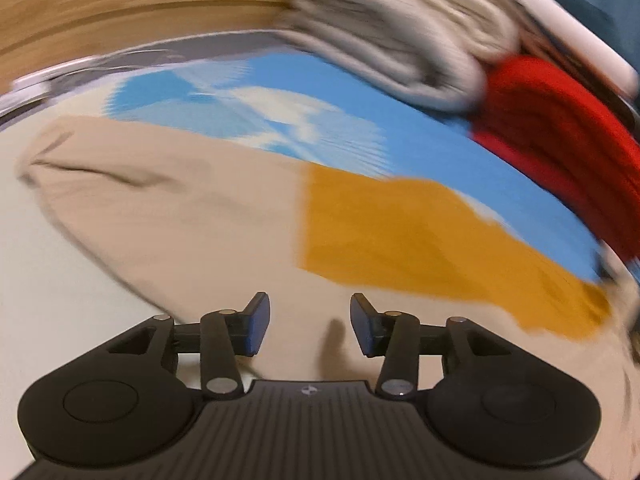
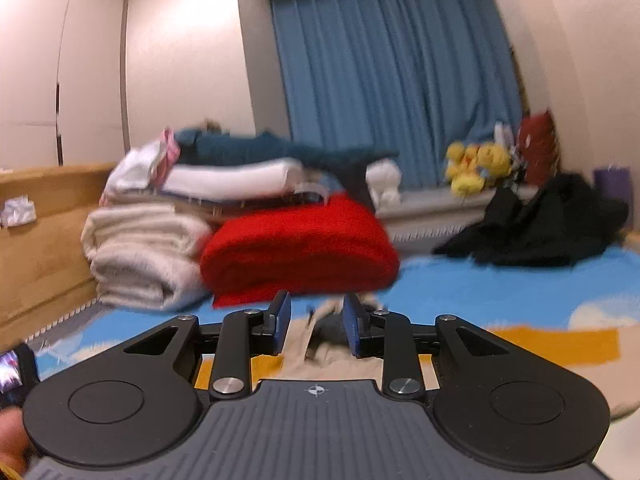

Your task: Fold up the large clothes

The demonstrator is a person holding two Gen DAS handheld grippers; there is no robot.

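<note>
Lower middle, left gripper (image 1: 310, 324): fingers spread over beige garment (image 1: 168, 216), nothing pinched.
Right gripper (image 2: 313, 322): parted, grip unclear, blurry.

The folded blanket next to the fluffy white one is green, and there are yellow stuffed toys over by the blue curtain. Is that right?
Not quite. The folded blanket beside the fluffy white blanket is red, not green; the right wrist view shows it plainly, and the left wrist view shows it too. The rest holds: yellow stuffed toys sit by the blue curtain.
</note>
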